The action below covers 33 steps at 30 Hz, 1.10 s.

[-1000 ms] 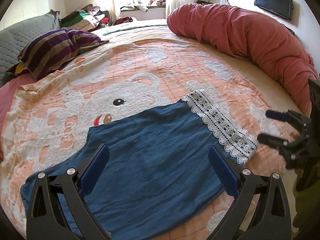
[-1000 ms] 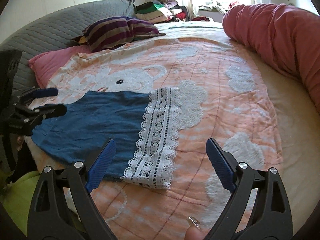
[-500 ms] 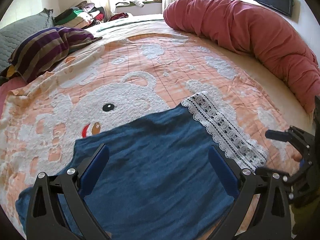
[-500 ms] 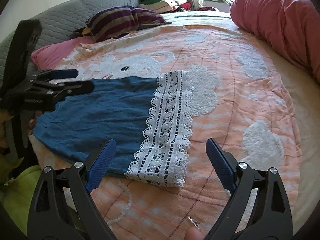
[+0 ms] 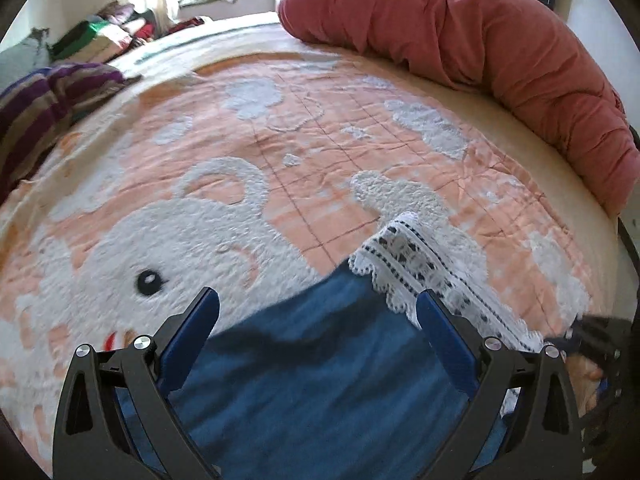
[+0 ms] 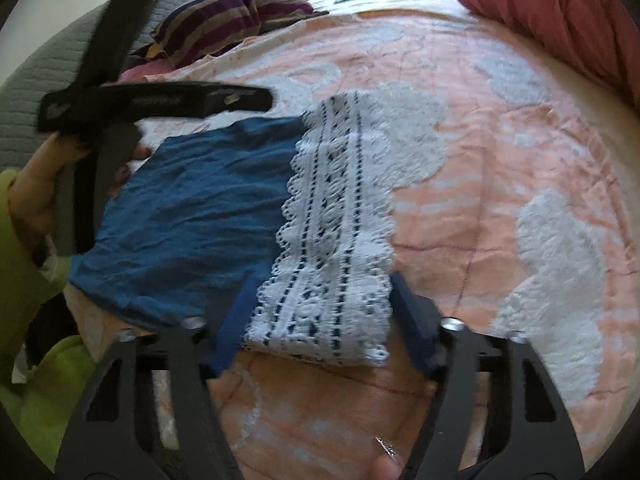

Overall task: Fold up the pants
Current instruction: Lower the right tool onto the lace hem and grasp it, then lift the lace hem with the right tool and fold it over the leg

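Blue pants with a white lace hem lie flat on the peach bear blanket. My right gripper is low over the near end of the lace. Its jaws are closing, one on each side of the band, and the lace still lies flat between them. In the left wrist view my left gripper stands open just above the blue cloth, with the lace by its right finger. A hand holds the left gripper over the far edge of the pants.
A rolled red duvet runs along the right side of the bed. A striped pillow and a grey quilted headboard are at the left. Stacked clothes lie near the window. A green sleeve is at the near left.
My left gripper has moved forward and down over the blue cloth. My right gripper has sunk onto the lace hem and its jaws have narrowed around it.
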Motion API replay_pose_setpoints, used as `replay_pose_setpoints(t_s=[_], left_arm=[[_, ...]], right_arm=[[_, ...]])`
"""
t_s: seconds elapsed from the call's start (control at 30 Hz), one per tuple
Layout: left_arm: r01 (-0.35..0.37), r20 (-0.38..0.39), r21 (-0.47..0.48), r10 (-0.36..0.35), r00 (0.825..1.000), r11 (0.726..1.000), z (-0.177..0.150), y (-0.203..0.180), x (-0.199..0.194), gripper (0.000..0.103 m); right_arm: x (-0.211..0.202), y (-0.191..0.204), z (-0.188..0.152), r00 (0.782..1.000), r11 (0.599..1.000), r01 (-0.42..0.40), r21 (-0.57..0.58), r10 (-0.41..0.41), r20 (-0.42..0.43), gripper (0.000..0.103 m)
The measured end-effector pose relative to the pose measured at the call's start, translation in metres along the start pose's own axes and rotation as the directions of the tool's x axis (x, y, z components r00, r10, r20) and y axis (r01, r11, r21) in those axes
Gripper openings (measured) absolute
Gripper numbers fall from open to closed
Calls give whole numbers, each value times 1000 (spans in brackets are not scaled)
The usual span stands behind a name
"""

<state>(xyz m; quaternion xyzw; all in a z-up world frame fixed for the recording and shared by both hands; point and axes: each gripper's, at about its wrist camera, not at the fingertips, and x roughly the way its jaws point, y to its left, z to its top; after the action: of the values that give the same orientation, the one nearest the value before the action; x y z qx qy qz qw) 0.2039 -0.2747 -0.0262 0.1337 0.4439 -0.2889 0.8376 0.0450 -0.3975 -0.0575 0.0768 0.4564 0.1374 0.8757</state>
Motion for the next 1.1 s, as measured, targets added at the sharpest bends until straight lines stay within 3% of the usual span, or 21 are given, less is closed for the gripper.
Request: replay_pose_setpoints(t_s=[0.1,0.27,0.33,0.4,0.5,0.57,0.73,0.87,0.97,1.1], left_arm=[[113,-17,-45,-114,993,993,7,3,21,97],[182,-58,-58,-185,981,982,2,5,49,95],[207,-68,-56,-211,975,977,-2,5,55,89],[212,-70,-51,-215,974,976,-5,6,59,89],[224,-63,-54,-228,972,973,-6,5,58,81],[250,-55,-48,-252,966,967,-6,4,56,68],[246,-45,-47,-248,968,968,-8,2,57,67],[226,-39,-51,-228,973,973,-10,-3,55,65],[236,-46,-60,-239,970,970,-11,-6,54,43],[201,-49,-37,-203,978,979,-12,-13,54,33]], right_arm=[[0,0,0,1000,1000,-26,6,26,10,52],[6,-2,-1,999,999,-37,16,37,-1,52],[9,-2,0,999,999,-39,21,39,2,52],[11,0,0,999,999,-37,16,37,6,52],[7,1,2,998,998,-64,17,64,27,32],[9,-1,3,998,997,-68,24,67,20,32],[14,-1,2,997,996,-74,49,74,17,38],[15,1,3,997,997,-68,31,68,23,38],[13,3,1,996,997,-76,27,75,37,32],[11,5,-2,995,996,-89,12,88,50,24]])
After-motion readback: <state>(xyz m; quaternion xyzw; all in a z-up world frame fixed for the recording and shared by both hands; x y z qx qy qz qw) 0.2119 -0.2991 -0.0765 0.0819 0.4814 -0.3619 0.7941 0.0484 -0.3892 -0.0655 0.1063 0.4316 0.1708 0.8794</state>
